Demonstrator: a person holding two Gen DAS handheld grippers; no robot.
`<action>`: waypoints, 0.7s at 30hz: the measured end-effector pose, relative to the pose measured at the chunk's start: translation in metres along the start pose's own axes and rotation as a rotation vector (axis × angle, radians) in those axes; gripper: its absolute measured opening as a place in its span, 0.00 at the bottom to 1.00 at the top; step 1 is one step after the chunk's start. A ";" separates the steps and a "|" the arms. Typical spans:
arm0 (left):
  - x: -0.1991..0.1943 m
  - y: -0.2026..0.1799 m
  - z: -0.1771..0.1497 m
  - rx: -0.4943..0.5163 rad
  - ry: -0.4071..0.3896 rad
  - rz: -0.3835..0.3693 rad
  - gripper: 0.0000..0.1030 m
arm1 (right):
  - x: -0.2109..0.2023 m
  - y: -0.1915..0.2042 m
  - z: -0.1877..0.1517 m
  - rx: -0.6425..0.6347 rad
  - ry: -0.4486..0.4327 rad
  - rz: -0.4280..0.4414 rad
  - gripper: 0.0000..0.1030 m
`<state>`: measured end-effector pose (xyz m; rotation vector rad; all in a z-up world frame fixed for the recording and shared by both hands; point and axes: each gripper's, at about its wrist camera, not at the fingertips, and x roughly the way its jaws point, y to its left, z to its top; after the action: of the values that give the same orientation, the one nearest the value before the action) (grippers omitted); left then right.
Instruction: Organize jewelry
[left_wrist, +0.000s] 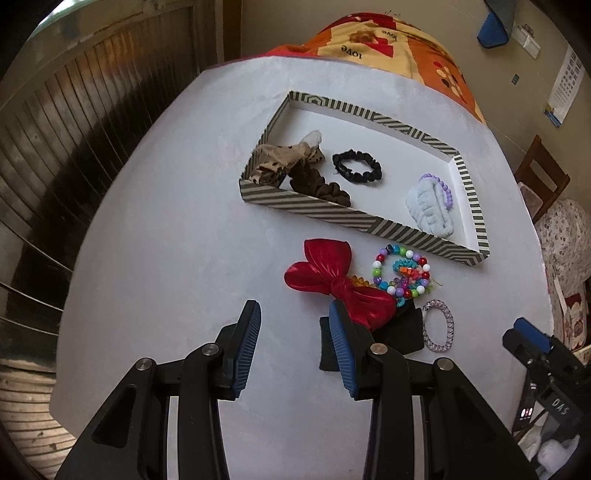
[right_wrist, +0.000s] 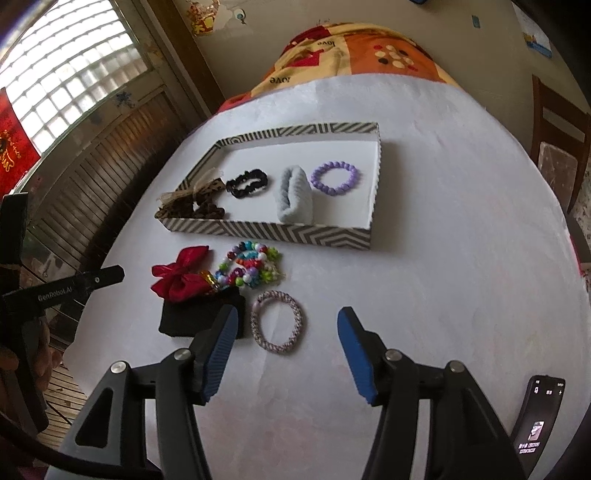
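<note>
A zigzag-striped tray (left_wrist: 332, 218) (right_wrist: 266, 230) holds a leopard scrunchie (left_wrist: 280, 158), a brown scrunchie (left_wrist: 321, 186), a black scrunchie (left_wrist: 338, 162) (right_wrist: 243, 188), a pale blue band (left_wrist: 428, 206) (right_wrist: 293, 199) and a purple bead bracelet (left_wrist: 443, 188) (right_wrist: 332, 191). In front of the tray lie a red bow (left_wrist: 328, 280) (right_wrist: 181, 277), several colourful bead bracelets (left_wrist: 402, 273) (right_wrist: 251, 269), a black cloth band (left_wrist: 406, 328) (right_wrist: 195, 314) and a pink braided bracelet (left_wrist: 437, 302) (right_wrist: 256, 325). My left gripper (left_wrist: 293, 308) is open and empty beside the bow. My right gripper (right_wrist: 289, 312) is open over the braided bracelet, not touching it.
The table (left_wrist: 166, 221) has a white cover, its edge falling away to the left. A patterned orange blanket (left_wrist: 388, 40) lies beyond the tray. A phone (right_wrist: 539, 417) sits at the near right. A wooden chair (left_wrist: 543, 177) stands to the right.
</note>
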<state>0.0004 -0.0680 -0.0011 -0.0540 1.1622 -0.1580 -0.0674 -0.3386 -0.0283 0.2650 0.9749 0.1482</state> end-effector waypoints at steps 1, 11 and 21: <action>0.001 0.000 0.000 -0.001 0.003 -0.002 0.15 | 0.002 -0.001 -0.001 -0.001 0.007 -0.004 0.58; 0.011 -0.013 0.007 0.008 0.026 -0.017 0.15 | 0.014 -0.006 -0.006 0.026 0.042 0.003 0.58; 0.015 -0.021 0.010 0.030 0.029 -0.009 0.15 | 0.011 -0.005 0.000 0.020 0.024 -0.007 0.58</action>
<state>0.0135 -0.0919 -0.0081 -0.0300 1.1885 -0.1846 -0.0614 -0.3410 -0.0384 0.2788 1.0019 0.1354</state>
